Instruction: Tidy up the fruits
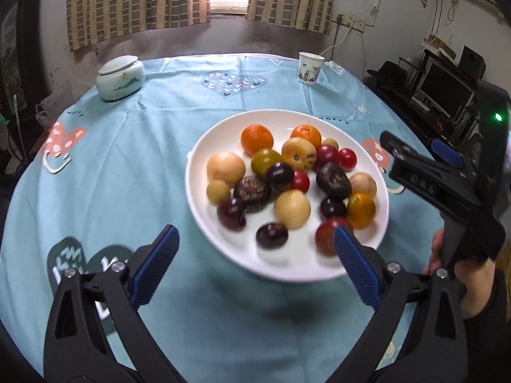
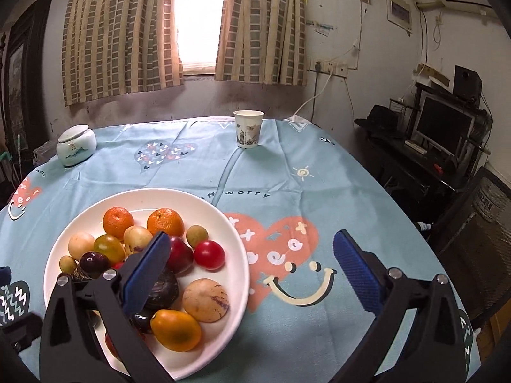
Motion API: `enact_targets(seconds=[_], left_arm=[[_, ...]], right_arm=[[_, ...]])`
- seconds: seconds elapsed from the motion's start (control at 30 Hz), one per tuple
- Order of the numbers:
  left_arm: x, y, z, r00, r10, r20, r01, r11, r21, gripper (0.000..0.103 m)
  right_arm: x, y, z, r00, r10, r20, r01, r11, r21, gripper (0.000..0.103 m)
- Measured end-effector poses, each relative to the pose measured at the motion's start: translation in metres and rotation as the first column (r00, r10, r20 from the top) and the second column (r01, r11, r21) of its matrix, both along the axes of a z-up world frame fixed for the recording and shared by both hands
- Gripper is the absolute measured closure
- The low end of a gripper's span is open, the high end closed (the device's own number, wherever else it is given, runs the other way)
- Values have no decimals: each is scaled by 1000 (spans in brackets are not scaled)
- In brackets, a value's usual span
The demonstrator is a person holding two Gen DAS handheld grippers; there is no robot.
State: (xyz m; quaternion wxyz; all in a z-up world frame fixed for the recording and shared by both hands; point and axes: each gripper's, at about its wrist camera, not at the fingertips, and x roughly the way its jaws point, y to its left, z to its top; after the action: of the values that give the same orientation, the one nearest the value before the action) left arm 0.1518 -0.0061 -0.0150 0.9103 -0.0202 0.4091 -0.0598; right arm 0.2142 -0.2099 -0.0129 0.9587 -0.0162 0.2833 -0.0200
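Curtained window behind, the desk (image 1: pixel 153 146) holds one plate (image 1: pixel 223 255) heaped with fruit; both grippers' jaws gape empty, poised to pick.

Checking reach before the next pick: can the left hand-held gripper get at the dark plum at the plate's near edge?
Probably yes. The left hand-held gripper is open, the dark plum lies just ahead between its fingers, and nothing covers it on the white plate.
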Motion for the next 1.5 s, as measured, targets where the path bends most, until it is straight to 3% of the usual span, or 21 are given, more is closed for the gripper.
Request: enact_targets(seconds=[0.07,0.17,0.33,0.53,0.73,1.0,1.5], left_arm=[[-15,5,0,1000,12,-3,-12,1000,5,4],[-38,18,-1,999,38,-10,-38,999,16,4],[-61,35,0,997,73,-6,-73,997,32,4],[-83,31,7,999,51,10,-51,998,27,4],[-105,19,11,1000,7,30,-8,999,34,4],[-121,11,14,999,-14,37,12,999,44,4],[-115,4,15,998,-25,57,21,997,77,3]], right_arm=[[-1,4,-3,1000,25,-18,-25,1000,-2,1],[-11,11,-6,992,49,-118,-50,999,-4,1],[-63,21,1,972,113,-206,-107,994,38,1],[-127,23,1,962,122,-245,-100,990,101,1],[-162,21,-2,962,118,-248,-88,988,130,1],[-178,22,-4,960,134,-246,-98,984,152,1],[-171,23,-8,953,155,-260,-113,979,169,1]])
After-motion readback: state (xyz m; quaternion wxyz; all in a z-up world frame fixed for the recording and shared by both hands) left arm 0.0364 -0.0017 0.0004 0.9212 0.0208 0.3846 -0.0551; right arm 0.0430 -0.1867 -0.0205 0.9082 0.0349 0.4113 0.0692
